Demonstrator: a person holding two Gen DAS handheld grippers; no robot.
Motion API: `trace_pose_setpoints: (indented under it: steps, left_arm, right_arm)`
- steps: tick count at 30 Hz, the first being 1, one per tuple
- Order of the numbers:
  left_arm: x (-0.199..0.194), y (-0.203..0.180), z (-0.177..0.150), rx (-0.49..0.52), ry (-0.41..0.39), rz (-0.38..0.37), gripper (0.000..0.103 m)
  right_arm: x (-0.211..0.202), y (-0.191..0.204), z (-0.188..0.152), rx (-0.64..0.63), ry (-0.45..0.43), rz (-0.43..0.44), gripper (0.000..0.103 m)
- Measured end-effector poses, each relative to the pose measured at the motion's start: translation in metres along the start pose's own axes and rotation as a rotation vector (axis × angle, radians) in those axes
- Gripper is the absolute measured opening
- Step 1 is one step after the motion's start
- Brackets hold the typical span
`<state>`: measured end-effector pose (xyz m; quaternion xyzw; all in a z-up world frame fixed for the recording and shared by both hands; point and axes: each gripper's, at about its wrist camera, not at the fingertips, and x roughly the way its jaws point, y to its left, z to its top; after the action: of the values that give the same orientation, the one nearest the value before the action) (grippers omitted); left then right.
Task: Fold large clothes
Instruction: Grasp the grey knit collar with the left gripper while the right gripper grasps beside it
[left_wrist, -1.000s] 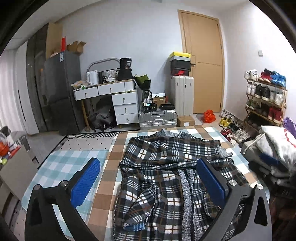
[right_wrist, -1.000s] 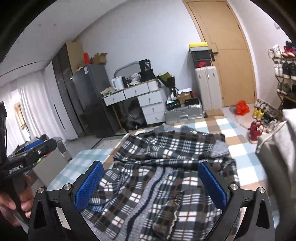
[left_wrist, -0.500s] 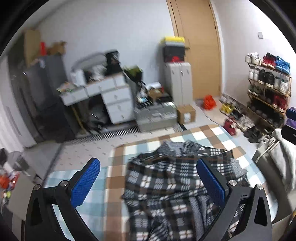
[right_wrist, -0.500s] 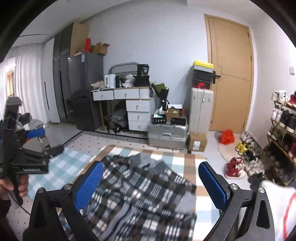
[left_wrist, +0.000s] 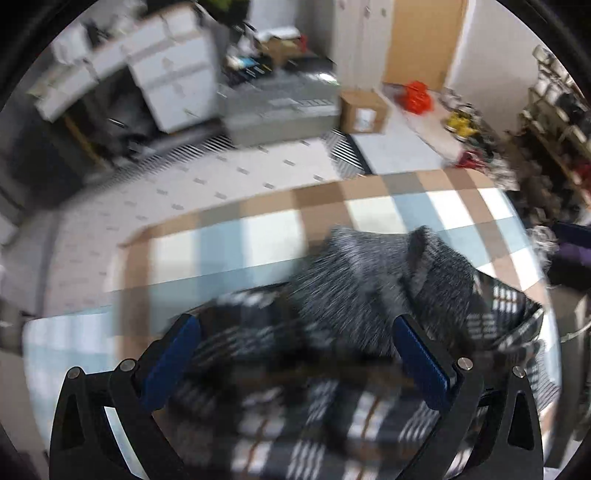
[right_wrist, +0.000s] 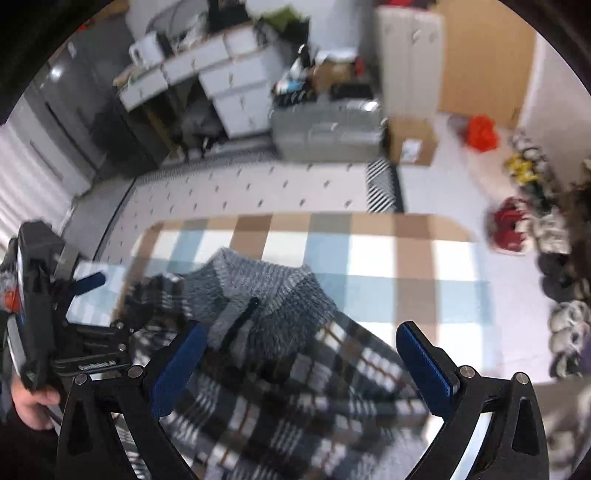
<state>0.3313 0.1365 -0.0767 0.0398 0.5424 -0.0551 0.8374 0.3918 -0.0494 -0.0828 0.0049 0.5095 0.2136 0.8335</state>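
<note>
Plaid garment (right_wrist: 295, 387) with a grey knit collar (right_wrist: 255, 291) lies rumpled on the checked cloth (right_wrist: 369, 254) — spread there, likely, so its edges can be found. Both tongs hang above it spread wide and empty: right gripper (right_wrist: 301, 363) over the collar, left gripper (left_wrist: 297, 360) beside it — probably reaching for shoulder corners. Motion blur hides detail.
</note>
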Motion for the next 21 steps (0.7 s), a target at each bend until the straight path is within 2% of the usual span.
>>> trace_pose_setpoints:
  steps: [1,5,8,10,12,13,16,17,18,21]
  left_arm:
    - [0.007,-0.004,0.003,0.02,0.016,-0.014,0.102]
    - [0.038,-0.009,0.016,0.089,0.069,0.016,0.102]
    - [0.045,-0.005,0.022,0.091,0.065,-0.012,0.101]
    - [0.041,0.0,0.019,0.072,0.065,-0.063,0.098]
    - [0.04,0.001,0.018,0.063,0.073,-0.091,0.065]
    - [0.041,0.001,0.018,0.059,0.094,-0.12,0.035]
    - [0.036,0.002,0.014,0.032,0.107,-0.161,0.024]
    - [0.034,0.004,0.013,0.022,0.106,-0.175,0.015]
    - [0.031,0.006,0.011,0.001,0.104,-0.201,0.014]
    - [0.017,0.009,0.009,-0.015,0.062,-0.201,0.011]
  right_arm:
    - [0.015,0.0,0.004,-0.025,0.009,-0.018,0.103]
    - [0.063,-0.016,0.016,-0.021,0.036,-0.009,0.103]
    - [0.079,-0.024,0.021,-0.009,0.032,0.017,0.103]
    - [0.082,-0.024,0.022,-0.027,0.022,0.003,0.103]
    - [0.086,-0.024,0.021,-0.035,0.036,0.0,0.103]
    - [0.088,-0.024,0.02,-0.037,0.048,0.006,0.103]
    - [0.089,-0.026,0.018,-0.036,0.049,0.01,0.103]
    - [0.088,-0.027,0.017,-0.028,0.045,0.011,0.103]
    - [0.088,-0.029,0.017,-0.014,0.044,0.018,0.103]
    - [0.088,-0.031,0.016,0.009,0.051,0.036,0.103]
